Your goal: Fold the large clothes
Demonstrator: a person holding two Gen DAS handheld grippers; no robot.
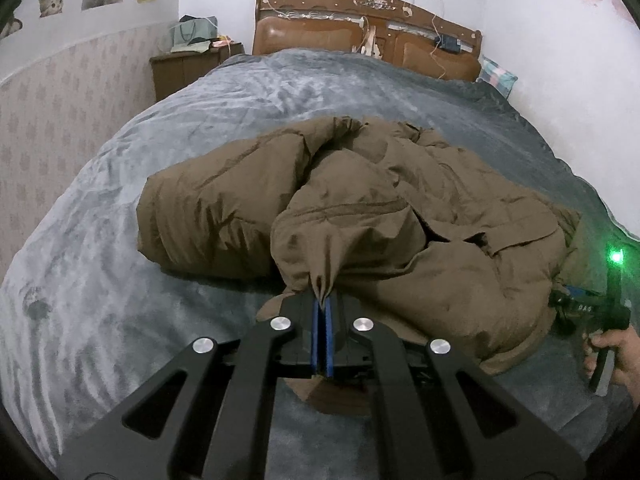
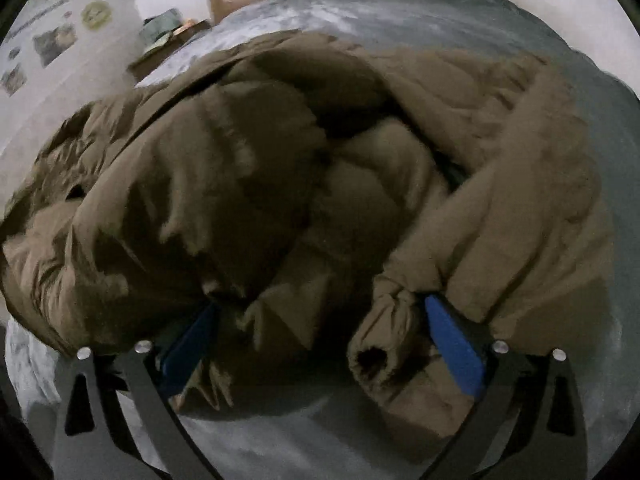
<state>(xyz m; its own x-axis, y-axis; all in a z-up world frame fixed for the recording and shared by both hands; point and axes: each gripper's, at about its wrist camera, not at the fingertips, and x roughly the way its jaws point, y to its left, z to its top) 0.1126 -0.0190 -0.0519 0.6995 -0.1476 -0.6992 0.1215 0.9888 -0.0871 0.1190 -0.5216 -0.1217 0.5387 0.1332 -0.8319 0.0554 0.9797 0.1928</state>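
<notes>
- My left claw (image 1: 324, 300) is clenched on a thin pinch of the brown coat (image 1: 360, 208), low in the middle of the left wrist view; the cloth rises from the pads in a tight peak. So little fabric is caught that, as I judge it, a hard pull could slip it free.
- The coat lies bunched in the middle of the bed (image 1: 100, 200), on the grey blanket, with a padded part sticking out toward the left of the frame. It is bulky and puffy, so I expect a fold to spring back unless pressed flat.
- My right claw (image 2: 320, 344) is released, its jaws spread wide at the bottom of the right wrist view and grasping nothing; that picture is blurred.
- A sleeve cuff (image 2: 376, 352) lies between the jaws, just beside the right blue pad (image 2: 452, 344). If I close here I may take only the cuff, and the sleeve would trail loose.
- Around: a nightstand (image 1: 180, 68) with bags at upper left, the wooden headboard (image 1: 360, 32) with dangling cables at top, a pillow (image 1: 496, 74) at upper right. All are well apart from the coat.
- At the right edge my right hand (image 1: 616, 356) shows, holding its tool near the coat's edge; lifted cloth could drape over it.
</notes>
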